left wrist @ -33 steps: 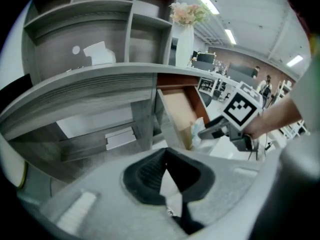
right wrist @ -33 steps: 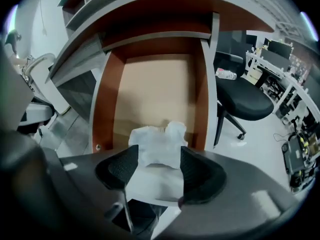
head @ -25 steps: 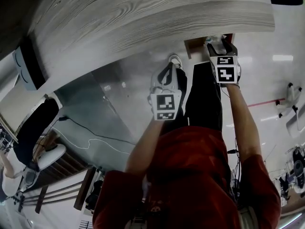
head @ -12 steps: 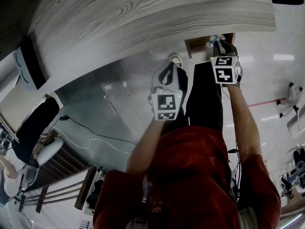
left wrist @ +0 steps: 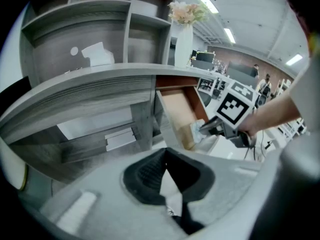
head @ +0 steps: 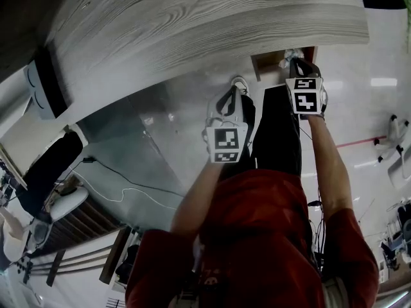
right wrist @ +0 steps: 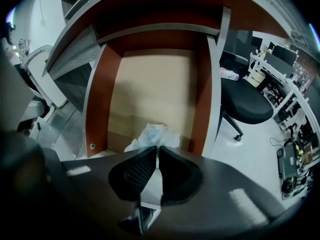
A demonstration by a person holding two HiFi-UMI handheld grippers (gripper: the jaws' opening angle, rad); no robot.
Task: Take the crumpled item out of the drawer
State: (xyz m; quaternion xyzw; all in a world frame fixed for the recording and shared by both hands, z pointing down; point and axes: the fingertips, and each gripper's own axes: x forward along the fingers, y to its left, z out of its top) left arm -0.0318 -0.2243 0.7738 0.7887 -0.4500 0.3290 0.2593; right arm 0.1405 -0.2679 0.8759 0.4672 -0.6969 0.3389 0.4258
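The wooden drawer [right wrist: 150,84] stands pulled out from under the desk. A white crumpled paper [right wrist: 152,135] lies at its near end. My right gripper [right wrist: 157,149] points down into the drawer; its jaws have just been closing, and the paper is pinched between the tips. The head view shows this gripper [head: 297,61] at the drawer [head: 266,61] with a bit of the paper [head: 292,54] showing. In the left gripper view the right gripper [left wrist: 209,127] touches the paper [left wrist: 199,130]. My left gripper [left wrist: 166,154] is shut on nothing and hangs in front of the desk [head: 236,82].
The grey wood-grain desk top [head: 192,18] spreads above the drawer. A black office chair [right wrist: 245,101] stands to the drawer's right and a white chair [right wrist: 37,79] to its left. Shelves [left wrist: 100,34] and a white vase of flowers [left wrist: 184,39] sit on the desk. A cable [head: 128,185] runs over the floor.
The right gripper's jaws, spread apart a second ago, have come together on the crumpled paper. Both hands have stayed in place.
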